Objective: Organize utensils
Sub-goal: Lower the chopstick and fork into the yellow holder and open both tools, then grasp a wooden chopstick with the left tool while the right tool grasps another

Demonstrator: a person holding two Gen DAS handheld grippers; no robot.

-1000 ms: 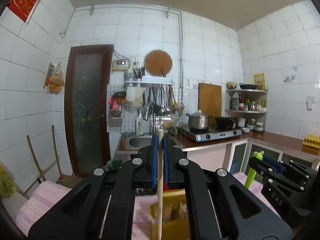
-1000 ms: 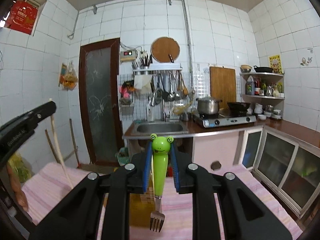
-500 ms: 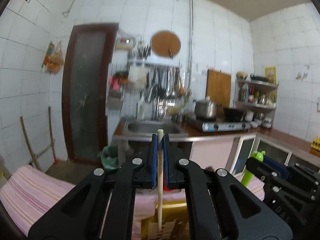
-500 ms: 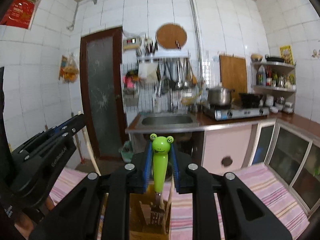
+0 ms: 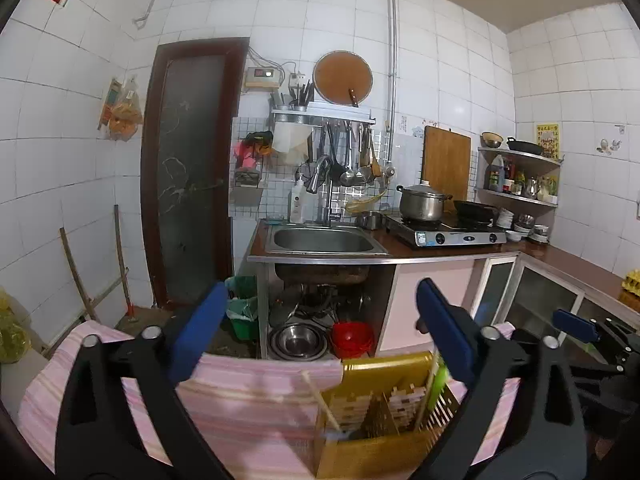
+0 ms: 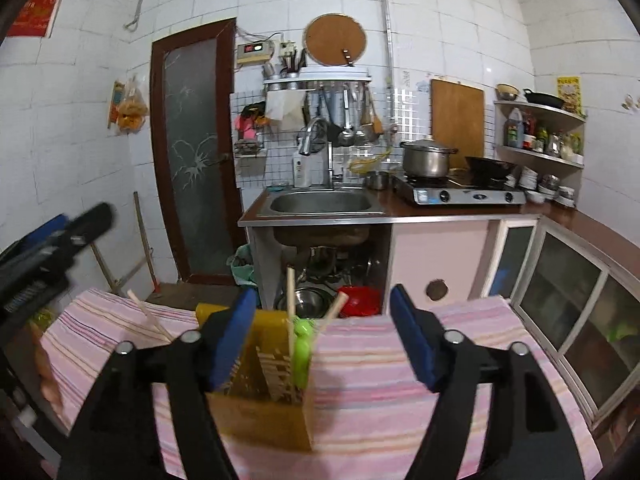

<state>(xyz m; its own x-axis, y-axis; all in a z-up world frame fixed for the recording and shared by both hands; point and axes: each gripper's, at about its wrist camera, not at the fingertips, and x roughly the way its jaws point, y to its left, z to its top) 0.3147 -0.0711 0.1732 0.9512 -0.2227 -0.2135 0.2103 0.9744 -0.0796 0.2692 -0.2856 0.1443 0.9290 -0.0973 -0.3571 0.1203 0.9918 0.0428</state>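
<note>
— Looking along the left tongs point(image 5: 316, 334), what did you make of them?

— Their jaws had just been opening and stood wide apart with nothing between the blue pads point(image 5: 200, 330). The chopstick point(image 5: 322, 402) they had carried was free, below and just ahead of them, leaning in the yellow holder point(image 5: 380, 376).

— And the right tongs point(image 6: 324, 332)?

— The same: jaws just opened, pads clear of everything. The green frog-handled fork point(image 6: 301, 354) stood in the holder directly under the gap, a little toward the left jaw, its handle near upright and tines down out of sight among the slats.

— So where did the utensils lie for whatever came next?

— All in that one holder on the pink striped worktop point(image 6: 400, 380). From the left tongs it sat below and toward the right jaw; from the right tongs, below and toward the left jaw. So it lay between the two hands, close to both. I'd judge the right tongs slightly nearer the fork, the left nearer the leaning chopstick.

— Long axes?

— The fork ran almost vertical; the chopstick tilted, top leaning leftward away from the fork. Two more pale sticks point(image 6: 291, 304) rose beside the fork in the right view.

— Anything left outside on the cloth?

— None that I could see; the near edge was hidden behind the tongs.
</note>
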